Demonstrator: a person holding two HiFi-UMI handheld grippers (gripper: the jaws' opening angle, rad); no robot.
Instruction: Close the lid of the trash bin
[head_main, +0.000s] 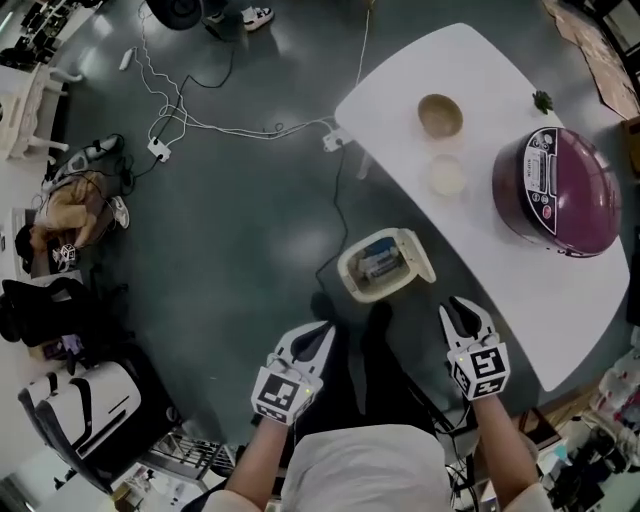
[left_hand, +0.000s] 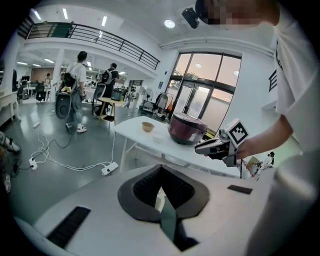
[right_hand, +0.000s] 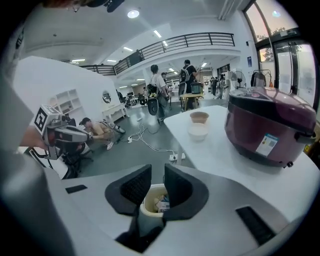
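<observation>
- Right claw: in its own view I see the jaws a narrow gap apart with nothing gripped. The trash bin shows through that gap, lower down and apart from the pads.
- Left claw: in its own view I see the pads drawn together at the tips, with only a thin slit lower down, and nothing in its hold. It is level with the right claw and well to its left.
- The trash bin stands on the dark floor just ahead of both claws, between their lines and nearer the right one. It is cream, with scraps and a blue-and-white packet inside.
- Its lid is open, tilted up on the side facing the table.
- The white table is the main thing in my way. Its near edge runs just beside the lid and over the space to the right of the bin, close to the right claw.
- On the table, well apart from the bin, are a purple rice cooker, a wooden bowl and a pale bowl.
- The person's dark legs lie between the two claws and reach toward the bin's near side.
- White cables cross the floor farther off to a power strip by the table's corner.
- Someone sits on the floor at far left.
</observation>
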